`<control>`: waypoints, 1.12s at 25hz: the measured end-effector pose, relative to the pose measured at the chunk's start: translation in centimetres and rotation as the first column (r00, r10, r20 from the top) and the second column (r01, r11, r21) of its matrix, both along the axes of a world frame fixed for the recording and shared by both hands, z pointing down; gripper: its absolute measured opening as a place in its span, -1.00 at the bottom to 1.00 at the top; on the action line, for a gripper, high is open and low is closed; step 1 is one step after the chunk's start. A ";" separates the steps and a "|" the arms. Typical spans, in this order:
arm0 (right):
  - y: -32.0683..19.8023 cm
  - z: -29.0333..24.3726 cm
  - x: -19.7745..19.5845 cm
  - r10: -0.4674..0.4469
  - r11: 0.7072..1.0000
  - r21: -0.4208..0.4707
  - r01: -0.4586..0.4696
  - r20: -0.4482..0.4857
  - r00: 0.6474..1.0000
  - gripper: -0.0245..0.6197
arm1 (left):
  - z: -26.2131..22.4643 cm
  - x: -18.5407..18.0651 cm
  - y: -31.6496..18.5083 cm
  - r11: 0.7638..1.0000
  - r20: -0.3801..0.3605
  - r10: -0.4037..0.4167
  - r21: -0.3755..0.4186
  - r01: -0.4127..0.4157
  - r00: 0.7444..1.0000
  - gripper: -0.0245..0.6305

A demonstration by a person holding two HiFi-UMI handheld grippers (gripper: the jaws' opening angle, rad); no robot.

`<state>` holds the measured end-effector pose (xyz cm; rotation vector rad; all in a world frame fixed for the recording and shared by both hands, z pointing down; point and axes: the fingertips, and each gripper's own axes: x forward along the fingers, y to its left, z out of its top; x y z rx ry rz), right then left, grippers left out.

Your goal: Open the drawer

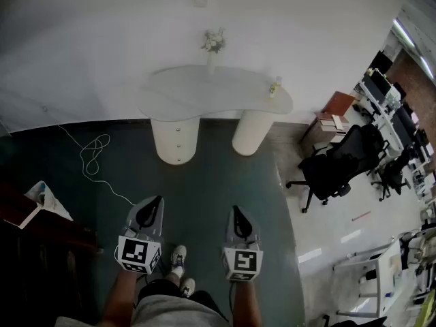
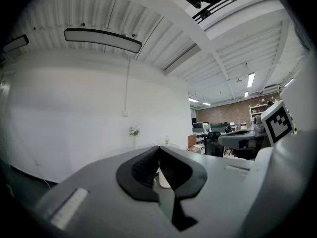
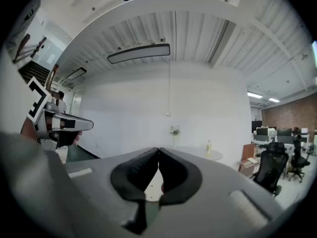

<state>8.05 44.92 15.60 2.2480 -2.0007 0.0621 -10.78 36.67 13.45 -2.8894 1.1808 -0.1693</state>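
A white kidney-shaped desk [image 1: 218, 94] stands against the far wall on two round legs. The left leg is a drawer pedestal [image 1: 176, 138] with three small knobs down its front, and all its drawers are closed. My left gripper [image 1: 155, 199] and right gripper [image 1: 236, 210] hover side by side over the dark floor, well short of the desk, both pointing toward it. Both are shut with nothing between the jaws. In the left gripper view the left gripper [image 2: 158, 147] has its tips touching. The right gripper [image 3: 158, 148] looks the same in the right gripper view, with the pedestal [image 3: 152, 185] showing below the tips.
A vase of flowers [image 1: 213, 43] and a small bottle [image 1: 274, 87] stand on the desk. A white cable [image 1: 92, 159] loops on the floor at left. To the right are a black office chair [image 1: 340, 162] and a low side table [image 1: 334, 118]. Dark furniture [image 1: 27, 230] stands at near left.
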 end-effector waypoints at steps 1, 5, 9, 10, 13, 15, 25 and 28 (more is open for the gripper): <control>-0.7 0.0 0.2 0.002 1.000 0.004 -0.002 0.000 1.000 -0.91 | 0.1 0.2 -0.7 1.000 0.000 0.000 -0.001 0.000 1.000 -0.89; -3.6 -0.1 0.8 0.008 1.000 0.011 -0.008 0.002 1.000 -0.91 | 0.5 0.7 -3.2 1.000 -0.008 -0.005 -0.009 0.005 1.000 -0.89; -6.7 -0.3 1.0 -0.003 1.000 0.002 0.003 -0.012 1.000 -0.91 | 0.6 1.1 -6.1 1.000 -0.018 -0.009 -0.019 0.009 1.000 -0.89; -7.6 -0.4 1.1 -0.004 1.000 0.001 0.004 -0.015 1.000 -0.91 | 0.6 1.2 -7.0 1.000 -0.021 -0.009 -0.021 0.009 1.000 -0.89; -10.2 -0.7 1.6 0.001 1.000 -0.002 -0.001 -0.012 1.000 -0.91 | 0.5 1.7 -9.7 1.000 -0.029 -0.006 -0.024 0.006 1.000 -0.89; -11.9 -0.7 2.0 0.006 1.000 -0.005 -0.006 -0.012 1.000 -0.91 | 0.6 1.9 -11.8 1.000 -0.036 -0.006 -0.028 0.005 0.999 -0.89; -19.0 -0.9 3.5 0.031 1.000 -0.002 -0.031 -0.041 0.999 -0.91 | 0.6 3.6 -20.0 1.000 -0.062 0.016 -0.015 -0.017 0.998 -0.89; -20.7 -0.5 4.2 0.026 1.000 0.002 -0.026 -0.042 0.999 -0.91 | 0.7 4.1 -21.6 1.000 -0.066 0.006 -0.006 -0.007 0.998 -0.89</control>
